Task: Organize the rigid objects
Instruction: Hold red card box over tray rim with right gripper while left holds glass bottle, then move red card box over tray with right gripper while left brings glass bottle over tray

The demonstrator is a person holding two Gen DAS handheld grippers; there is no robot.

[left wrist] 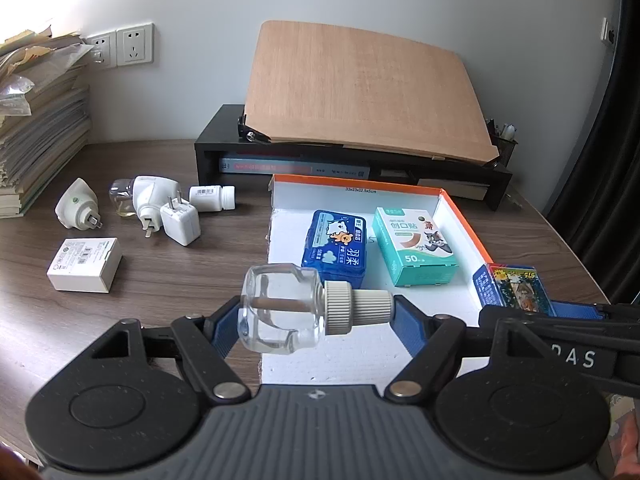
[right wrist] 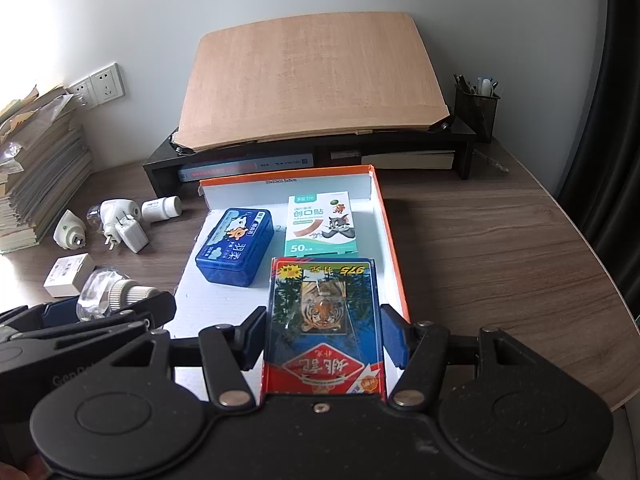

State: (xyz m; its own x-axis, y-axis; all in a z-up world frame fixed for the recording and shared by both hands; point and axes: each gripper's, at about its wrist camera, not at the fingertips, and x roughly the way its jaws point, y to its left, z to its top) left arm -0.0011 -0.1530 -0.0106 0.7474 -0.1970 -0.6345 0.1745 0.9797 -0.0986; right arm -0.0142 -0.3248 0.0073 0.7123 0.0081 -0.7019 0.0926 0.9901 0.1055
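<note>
Gripped end to end in the left tongs (left wrist: 316,312), a clear glass bottle (left wrist: 280,312) hangs over the orange-edged tray (left wrist: 460,216); hard, slick and breakable, it seems safest held by its ribbed cap. Right tongs (right wrist: 324,336) clamp a stiff, light card pack (right wrist: 324,320).

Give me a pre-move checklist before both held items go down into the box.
1. Left gripper shut on the clear bottle, held end to end: ok.
2. Right gripper shut on the card pack: ok.
3. Bare box floor under the bottle: ok.
4. Blue tin and plaster box lie clear of that spot: ok.
5. Space between the two grippers: cannot tell.
</note>
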